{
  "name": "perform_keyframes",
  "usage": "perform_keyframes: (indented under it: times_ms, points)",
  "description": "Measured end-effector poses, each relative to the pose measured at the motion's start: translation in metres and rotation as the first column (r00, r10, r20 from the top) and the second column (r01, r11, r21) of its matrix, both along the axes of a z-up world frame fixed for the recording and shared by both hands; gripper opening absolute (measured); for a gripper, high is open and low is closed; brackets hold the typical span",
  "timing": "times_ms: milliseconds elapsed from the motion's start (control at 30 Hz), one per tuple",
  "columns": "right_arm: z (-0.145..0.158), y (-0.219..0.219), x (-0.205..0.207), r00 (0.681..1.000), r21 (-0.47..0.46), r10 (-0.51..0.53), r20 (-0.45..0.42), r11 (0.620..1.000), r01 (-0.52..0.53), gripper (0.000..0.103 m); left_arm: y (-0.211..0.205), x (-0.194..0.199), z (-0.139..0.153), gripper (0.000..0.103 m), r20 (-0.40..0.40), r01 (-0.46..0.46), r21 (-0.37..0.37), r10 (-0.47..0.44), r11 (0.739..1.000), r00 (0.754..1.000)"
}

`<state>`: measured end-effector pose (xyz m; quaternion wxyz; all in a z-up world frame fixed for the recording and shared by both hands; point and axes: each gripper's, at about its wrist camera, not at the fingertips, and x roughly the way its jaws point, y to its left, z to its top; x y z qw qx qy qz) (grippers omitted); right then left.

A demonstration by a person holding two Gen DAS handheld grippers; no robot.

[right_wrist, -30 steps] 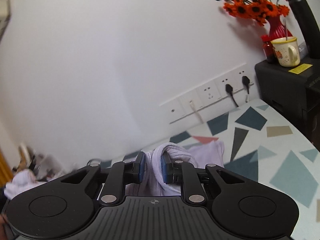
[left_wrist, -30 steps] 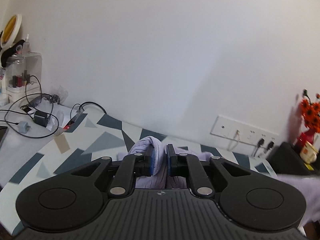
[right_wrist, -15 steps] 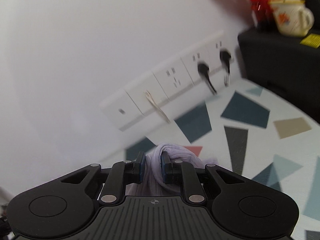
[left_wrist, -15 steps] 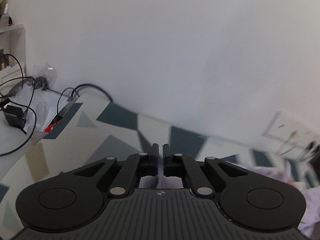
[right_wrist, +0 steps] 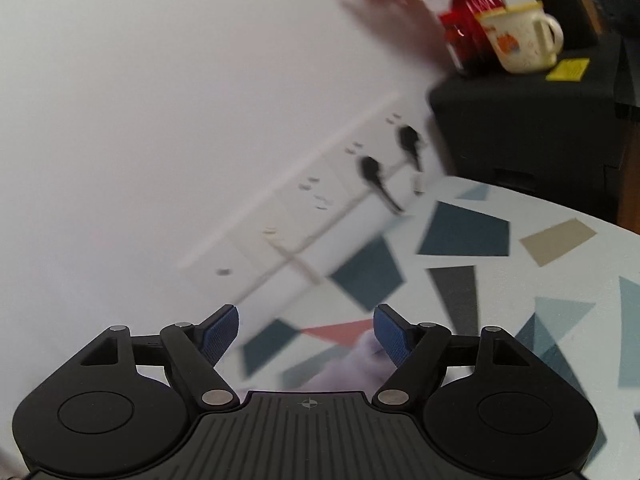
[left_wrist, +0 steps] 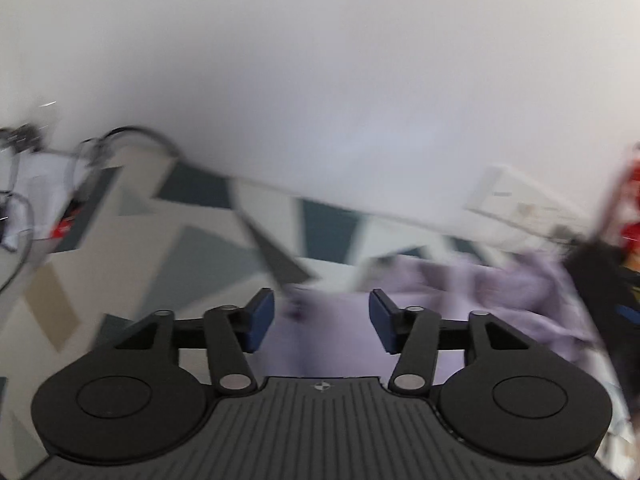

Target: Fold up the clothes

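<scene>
The lilac garment is down on the bench, folks, lying in a soft rumpled spread toward the right side of the left wrist view, one part of it running near, right under the left tongs. In the right wrist view only a small pale hump of it shows, low between the blue pads and close to the right-hand one.

Both pairs of tongs have just been opening. The left tongs stand released, pads well apart, cloth lying below the gap but neither pad pressing on it. The right tongs are released too, wide apart, and the little hump of fabric sits loose between them, ungripped.

So where are we? By my reading one fold has just been laid and let go: the cloth looks doubled and bunched rather than flat and square. The picture is smeared, so the edges are hard to judge. Smoothing and at least one more fold look to be left, and no tidy finished stack shows anywhere.

Further out: the patterned bench top with its blue and grey shapes, wall sockets with two plugs in, a cream mug on a black box far right beside a red vase of orange flowers, and cables at the far left.
</scene>
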<state>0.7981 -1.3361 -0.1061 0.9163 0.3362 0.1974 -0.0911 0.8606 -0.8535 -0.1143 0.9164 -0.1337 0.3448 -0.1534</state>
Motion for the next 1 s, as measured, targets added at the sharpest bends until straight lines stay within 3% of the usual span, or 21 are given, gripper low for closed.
perform_keyframes:
  times_ms: [100,200,300,433,500,600,633,700,733,800,867,900,1000]
  points:
    - [0.004,0.045,-0.015,0.985,-0.122,0.155,-0.078,0.979,-0.164,0.072,-0.025,-0.027,0.009,0.060,0.015,0.153,0.034,-0.154,0.988,0.988]
    - [-0.010,0.097,-0.018,0.925,-0.314,0.310,-0.219,0.876,-0.367,0.072,-0.054,-0.044,0.001,0.062,-0.018,0.259,0.102,-0.259,0.960,0.966]
    - [-0.031,0.122,0.001,0.879,-0.338,0.348,-0.325,0.826,-0.452,0.072,-0.073,-0.046,-0.023,0.062,-0.099,0.280,0.162,-0.267,0.946,0.959]
    - [-0.057,0.115,0.041,0.841,-0.188,0.319,-0.436,0.882,-0.432,0.071,-0.081,-0.026,-0.049,0.062,-0.121,0.129,0.253,-0.101,0.959,0.988]
    - [-0.062,0.107,0.065,0.834,-0.170,0.300,-0.463,0.893,-0.416,0.071,-0.085,-0.003,-0.049,0.062,-0.099,0.077,0.285,-0.051,0.955,0.994]
    - [-0.048,0.098,0.107,0.859,-0.228,0.278,-0.429,0.888,-0.401,0.067,-0.092,0.037,-0.038,0.060,-0.033,0.015,0.328,-0.005,0.945,0.999]
    - [-0.036,0.094,0.118,0.891,-0.262,0.266,-0.367,0.890,-0.374,0.062,-0.092,0.051,-0.025,0.060,0.028,-0.042,0.325,0.035,0.945,0.999]
    - [-0.010,0.084,0.127,0.950,-0.280,0.233,-0.209,0.916,-0.287,0.064,-0.084,0.067,0.002,0.061,0.115,-0.151,0.232,0.127,0.961,0.985]
    - [0.002,0.079,0.131,0.968,-0.283,0.214,-0.132,0.928,-0.244,0.070,-0.080,0.072,0.016,0.063,0.147,-0.197,0.168,0.173,0.966,0.974]
    - [0.016,0.068,0.123,0.983,-0.271,0.174,-0.055,0.945,-0.182,0.079,-0.074,0.073,0.036,0.078,0.188,-0.226,0.076,0.208,0.971,0.960]
    - [0.021,0.058,0.113,0.989,-0.264,0.149,-0.013,0.953,-0.147,0.084,-0.077,0.064,0.041,0.088,0.206,-0.201,0.098,0.178,0.975,0.962]
    - [0.020,0.052,0.107,0.990,-0.265,0.143,-0.011,0.954,-0.141,0.086,-0.079,0.059,0.034,0.091,0.190,-0.174,0.143,0.146,0.974,0.971]
    - [-0.005,0.029,0.084,0.986,-0.290,0.123,-0.113,0.945,-0.151,0.092,-0.080,0.044,0.007,0.091,0.095,-0.101,0.249,0.079,0.963,0.992]
